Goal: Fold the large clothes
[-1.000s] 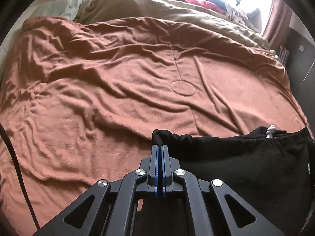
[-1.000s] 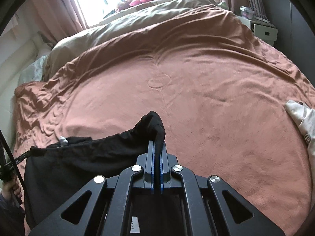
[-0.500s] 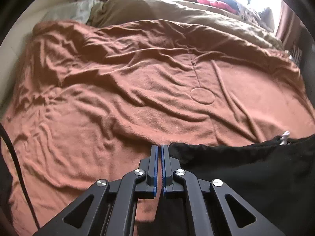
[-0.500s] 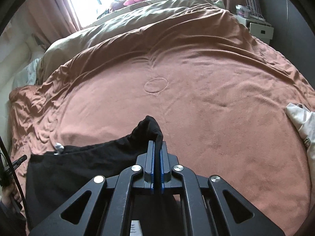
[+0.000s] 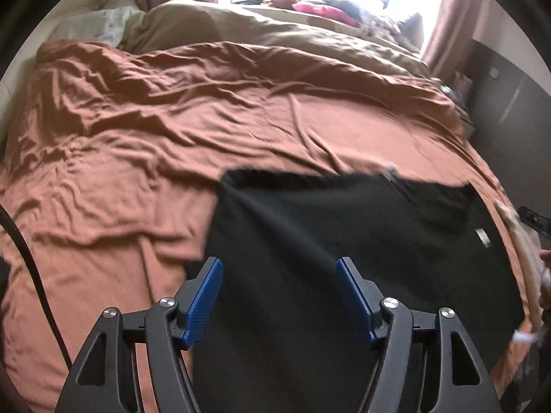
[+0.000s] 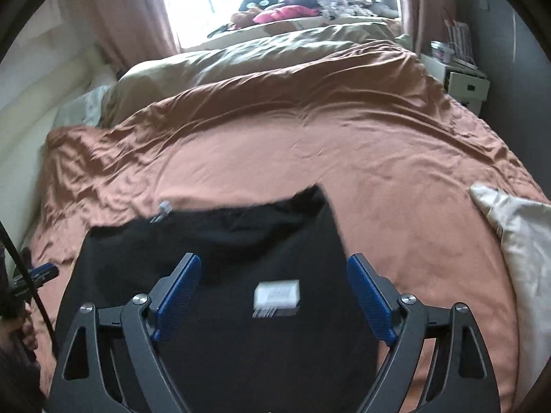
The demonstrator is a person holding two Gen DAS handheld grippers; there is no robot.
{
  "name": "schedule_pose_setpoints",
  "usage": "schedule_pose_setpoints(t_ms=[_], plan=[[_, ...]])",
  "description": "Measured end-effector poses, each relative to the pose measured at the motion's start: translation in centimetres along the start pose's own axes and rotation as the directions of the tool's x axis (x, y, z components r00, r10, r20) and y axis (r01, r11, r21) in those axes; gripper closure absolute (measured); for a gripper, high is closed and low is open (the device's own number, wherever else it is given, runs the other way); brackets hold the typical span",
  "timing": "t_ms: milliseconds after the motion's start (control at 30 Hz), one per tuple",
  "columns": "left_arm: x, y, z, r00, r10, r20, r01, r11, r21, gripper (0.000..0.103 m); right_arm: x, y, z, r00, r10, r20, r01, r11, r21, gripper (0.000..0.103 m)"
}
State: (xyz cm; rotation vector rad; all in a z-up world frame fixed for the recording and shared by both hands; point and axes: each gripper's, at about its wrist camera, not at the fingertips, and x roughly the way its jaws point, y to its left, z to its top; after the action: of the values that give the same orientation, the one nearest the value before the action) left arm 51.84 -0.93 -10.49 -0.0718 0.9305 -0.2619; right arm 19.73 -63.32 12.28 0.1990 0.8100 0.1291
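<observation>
Both tongs — left (image 5: 279, 296), right (image 6: 272, 297) — gape wide above the black garment (image 5: 344, 241).

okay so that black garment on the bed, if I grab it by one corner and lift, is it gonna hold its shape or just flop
Probably flop: the black garment lies limp on the brown blanket, its top edge wavy. It looks like thick knit, so likely somewhat heavy and apt to sag. It would probably drag rather than slide, since the blanket looks fuzzy.

The black garment (image 5: 344, 241) is showing as soft matt cloth, its white label (image 6: 276, 292) looking papery. The rust blanket (image 5: 172, 130) is gleaming faintly, smooth and creased. The left gripper (image 5: 279, 297) is showing matt black plastic, ribbed blue pads (image 5: 203, 296), shiny metal screws.
</observation>
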Motion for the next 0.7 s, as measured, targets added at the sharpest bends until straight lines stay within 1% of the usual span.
schedule_pose_setpoints(t_ms=[133, 167, 233, 367, 400, 500, 567, 633, 700], plan=[[-1.6, -1.6, -2.9, 1.000, -0.018, -0.003, 0.019, 1.000, 0.014, 0.033, -1.7, 0.9, -2.6, 0.999, 0.025, -0.027, -0.025, 1.000, -0.006, 0.017], [-2.0, -2.0, -3.5, 1.000, -0.016, 0.000, 0.016, 1.000, 0.019, 0.033, -2.0, 0.9, -2.7, 0.999, 0.031, -0.033, -0.031, 1.000, -0.003, 0.017], [-2.7, -2.6, -4.6, 1.000, 0.000, 0.006, -0.001, 1.000, 0.026, 0.033, -2.6, 1.1, -3.7, 0.999, 0.030, -0.044, -0.031, 1.000, -0.003, 0.017], [-3.6, -3.8, -7.1, 1.000, 0.029, 0.012, -0.029, 0.999, 0.031, 0.033, -4.0, 2.3, -6.8, 0.999, -0.003, -0.046, 0.001, 0.999, -0.035, 0.017], [-3.8, -4.2, -8.2, 0.999, 0.046, 0.010, -0.046, 0.998, 0.030, 0.033, -4.2, 2.5, -7.4, 0.999, 0.001, -0.049, -0.002, 0.999, -0.034, 0.017], [-3.4, -5.2, -10.5, 0.999, 0.047, -0.026, -0.046, 0.998, 0.037, 0.033, -4.7, 3.7, -9.7, 0.998, -0.008, -0.066, 0.003, 0.998, -0.069, 0.017], [-2.9, -6.0, -11.9, 0.998, 0.051, -0.048, -0.048, 0.997, 0.060, 0.033, -4.7, 4.3, -10.9, 0.996, -0.010, -0.085, 0.002, 0.995, -0.095, 0.017], [-2.4, -6.6, -12.8, 0.995, 0.083, -0.050, -0.078, 0.992, 0.096, 0.032, -4.5, 4.5, -11.8, 0.994, -0.018, -0.111, 0.005, 0.993, -0.117, 0.017], [-1.8, -6.4, -13.2, 0.991, 0.120, -0.064, -0.112, 0.987, 0.113, 0.030, -4.0, 3.8, -12.6, 0.990, -0.050, -0.134, 0.033, 0.992, -0.124, 0.017]])
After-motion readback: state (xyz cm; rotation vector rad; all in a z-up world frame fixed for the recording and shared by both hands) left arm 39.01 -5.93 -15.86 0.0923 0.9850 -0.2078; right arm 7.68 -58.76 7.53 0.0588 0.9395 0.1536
